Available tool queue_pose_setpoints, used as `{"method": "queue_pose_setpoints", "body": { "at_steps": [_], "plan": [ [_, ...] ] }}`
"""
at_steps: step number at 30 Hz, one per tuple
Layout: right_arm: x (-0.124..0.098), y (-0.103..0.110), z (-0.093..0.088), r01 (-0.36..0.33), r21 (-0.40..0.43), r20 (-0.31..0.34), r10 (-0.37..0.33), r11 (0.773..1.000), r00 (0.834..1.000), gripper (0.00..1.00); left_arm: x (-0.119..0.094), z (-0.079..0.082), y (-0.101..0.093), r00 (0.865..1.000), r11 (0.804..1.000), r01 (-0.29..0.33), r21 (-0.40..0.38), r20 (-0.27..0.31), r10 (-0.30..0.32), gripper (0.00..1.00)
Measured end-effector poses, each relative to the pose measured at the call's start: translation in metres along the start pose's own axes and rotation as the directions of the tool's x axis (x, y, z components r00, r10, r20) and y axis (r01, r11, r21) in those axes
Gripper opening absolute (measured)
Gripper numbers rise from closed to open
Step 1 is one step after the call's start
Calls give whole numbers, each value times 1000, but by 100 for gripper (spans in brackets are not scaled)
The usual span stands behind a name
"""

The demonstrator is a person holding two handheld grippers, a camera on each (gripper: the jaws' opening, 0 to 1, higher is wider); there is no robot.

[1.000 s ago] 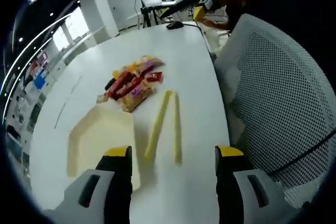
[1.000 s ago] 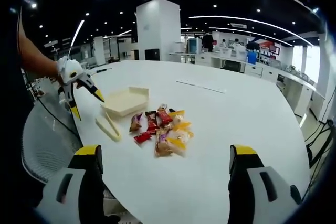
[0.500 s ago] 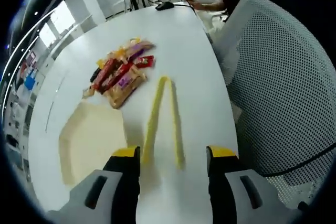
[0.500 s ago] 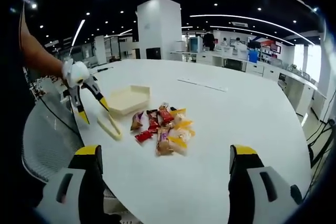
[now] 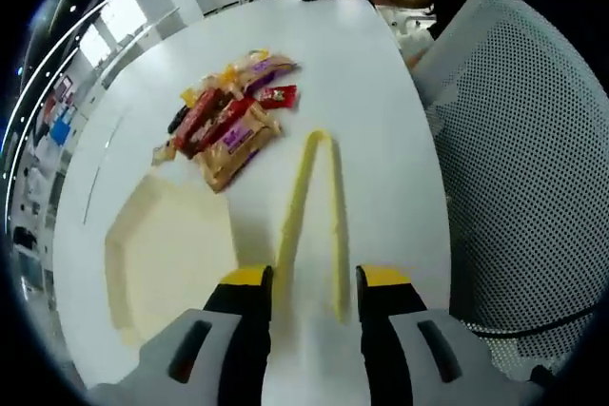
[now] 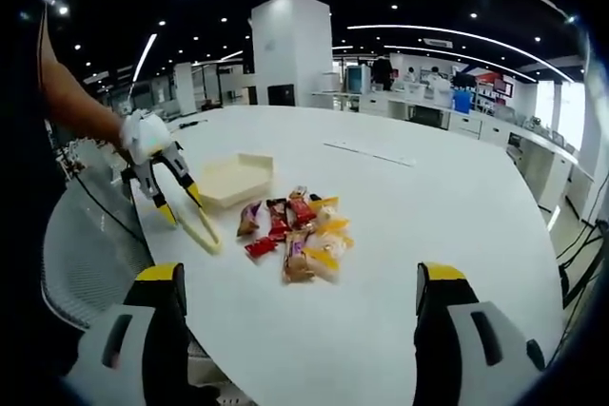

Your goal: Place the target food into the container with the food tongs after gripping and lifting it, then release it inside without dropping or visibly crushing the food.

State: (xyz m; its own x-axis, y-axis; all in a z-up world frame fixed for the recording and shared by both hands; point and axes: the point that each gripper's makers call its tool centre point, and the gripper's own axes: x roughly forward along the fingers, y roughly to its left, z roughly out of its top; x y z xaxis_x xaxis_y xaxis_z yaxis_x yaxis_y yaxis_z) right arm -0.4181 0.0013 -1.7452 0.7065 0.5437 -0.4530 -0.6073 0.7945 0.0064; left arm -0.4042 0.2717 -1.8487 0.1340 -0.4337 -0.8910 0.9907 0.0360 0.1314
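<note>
You are only at the start: your left gripper [image 5: 312,282], jaws narrowed but gripping nothing, straddles the tongs [image 5: 314,211] at lower centre, your right gripper [image 6: 297,297] hangs wide, snacks [image 5: 228,121] lie untouched at upper left, and the container [image 5: 119,263] at lower left holds nothing.

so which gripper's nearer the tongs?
Left. The left gripper straddles the open ends of the tongs; the right gripper sits well back, beyond the snack pile.

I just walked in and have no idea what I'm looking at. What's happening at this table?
A person holds a two-jaw gripper in each hand. The left gripper is down at the open ends of the yellow tongs lying on the white table, its jaws on either side, not yet gripping. The right gripper hangs open, back from the pile of wrapped snacks. The cream tray beside them is empty.
</note>
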Motion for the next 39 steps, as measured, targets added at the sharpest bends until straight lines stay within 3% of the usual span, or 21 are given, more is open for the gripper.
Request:
{"method": "queue_pose_setpoints", "body": {
  "at_steps": [2, 4, 6, 9, 10, 14, 15, 17, 20, 21, 22, 24, 26, 30, 34, 39],
  "plan": [
    [1, 1, 0, -1, -1, 0, 1, 1000, 1000, 99, -3, 1, 0, 1000, 1000, 4, -5, 7, -4, 24],
    [2, 1, 0, -1, 2, 1, 1, 1000, 1000, 99, -3, 1, -1, 1000, 1000, 10, 6, 8, -10, 25],
    [3, 1, 0, -2, 2, 2, 2, 1000, 1000, 99, -3, 2, -2, 1000, 1000, 15, 7, 6, -15, 28],
    [3, 4, 0, -5, 4, 1, 5, 1000, 1000, 99, 2, -8, -10, 998, 999, 48, 11, -47, -47, 37],
    [3, 4, -1, -6, 4, 0, 6, 1000, 1000, 99, 4, -4, -9, 999, 999, 38, 26, -17, -38, 37],
    [4, 7, -3, -8, 6, -4, 9, 1000, 1000, 99, 0, -9, -2, 999, 998, 25, -54, -31, -26, 26],
    [4, 7, -4, -9, 5, -7, 9, 1000, 1000, 99, 2, -6, -9, 998, 995, 65, -72, -8, -66, 28],
    [3, 8, -5, -9, 5, -9, 9, 1000, 1000, 99, 3, -8, -6, 999, 999, 44, -26, -9, -44, 28],
    [2, 8, -6, -8, 7, -12, 8, 1000, 1000, 99, 2, -15, -6, 998, 997, 46, -63, -31, -48, 30],
    [2, 8, -6, -8, 8, -11, 8, 1000, 1000, 99, 4, -9, -4, 999, 994, 44, -98, 13, -43, 31],
    [2, 8, -6, -8, 9, -11, 8, 1000, 1000, 99, 3, -13, -4, 999, 986, 52, -159, 13, -51, 32],
    [2, 8, -6, -8, 5, -13, 8, 1000, 1000, 99, 1, -16, -4, 998, 979, 64, -192, 34, -58, 32],
    [1, 8, -5, -9, 6, -12, 9, 1000, 1000, 99, 0, -15, -4, 997, 987, 56, -154, 58, -48, 31],
    [1, 8, -5, -11, 4, -13, 11, 1000, 1000, 99, 1, -14, -7, 996, 989, 53, -140, 78, -43, 26],
    [2, 9, -6, -14, 4, -15, 14, 1000, 1000, 99, 1, -12, -14, 996, 994, 56, -98, 79, -49, 12],
    [5, 11, -2, -21, -1, -10, 21, 1000, 1000, 99, 3, -9, -13, 994, 991, 49, -126, 99, -36, 7]
  ]
}}
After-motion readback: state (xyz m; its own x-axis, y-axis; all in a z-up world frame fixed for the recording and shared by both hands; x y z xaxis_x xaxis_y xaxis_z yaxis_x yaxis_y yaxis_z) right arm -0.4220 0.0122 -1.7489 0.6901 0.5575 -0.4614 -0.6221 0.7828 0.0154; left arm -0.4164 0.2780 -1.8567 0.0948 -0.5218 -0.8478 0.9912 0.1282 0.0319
